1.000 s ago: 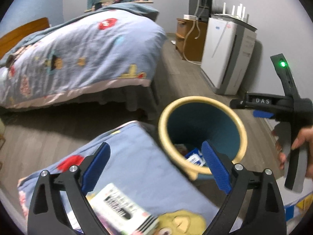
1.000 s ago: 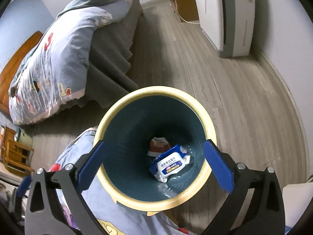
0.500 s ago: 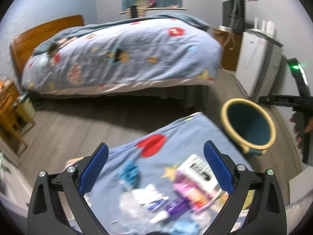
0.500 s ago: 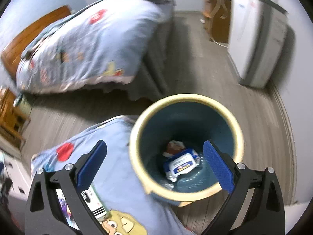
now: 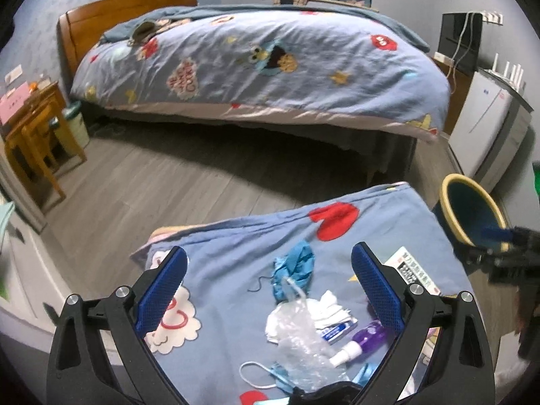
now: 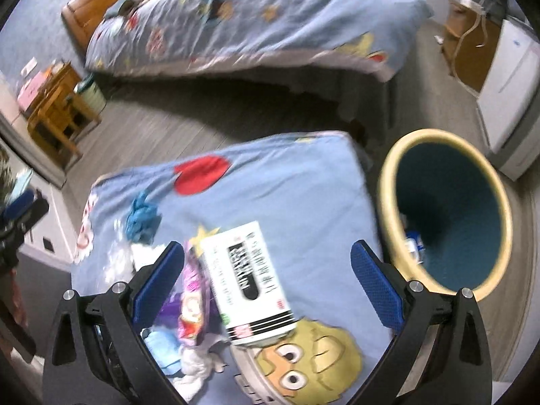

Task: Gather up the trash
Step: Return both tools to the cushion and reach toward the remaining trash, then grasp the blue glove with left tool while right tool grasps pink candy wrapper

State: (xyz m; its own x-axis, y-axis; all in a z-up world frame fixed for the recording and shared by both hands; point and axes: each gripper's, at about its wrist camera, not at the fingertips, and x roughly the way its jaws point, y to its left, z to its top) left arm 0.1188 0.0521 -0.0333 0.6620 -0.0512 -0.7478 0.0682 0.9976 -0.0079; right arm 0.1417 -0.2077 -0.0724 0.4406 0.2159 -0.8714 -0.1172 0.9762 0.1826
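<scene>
Trash lies on a blue cartoon cloth (image 5: 236, 270): a crumpled clear plastic bag (image 5: 300, 334), a blue rag (image 5: 293, 270), white tissue (image 5: 330, 307), a small purple spray bottle (image 5: 364, 337) and a white printed box (image 6: 246, 276). My left gripper (image 5: 270, 290) is open and empty above the plastic bag. My right gripper (image 6: 266, 287) is open and empty over the white box, beside a purple snack packet (image 6: 190, 303). The yellow-rimmed blue bin (image 6: 449, 209) stands right of the cloth with a wipes packet inside; it also shows in the left wrist view (image 5: 472, 216).
A bed with a blue cartoon quilt (image 5: 263, 60) fills the back. A wooden side table (image 5: 30, 128) stands at the left. A white appliance (image 5: 486, 125) stands against the right wall behind the bin. Grey wood floor (image 5: 152, 182) lies between bed and cloth.
Both grippers swung left, away from the bin and over the trash on the cloth. The bin moved to the right side of both views. Both stay open.
</scene>
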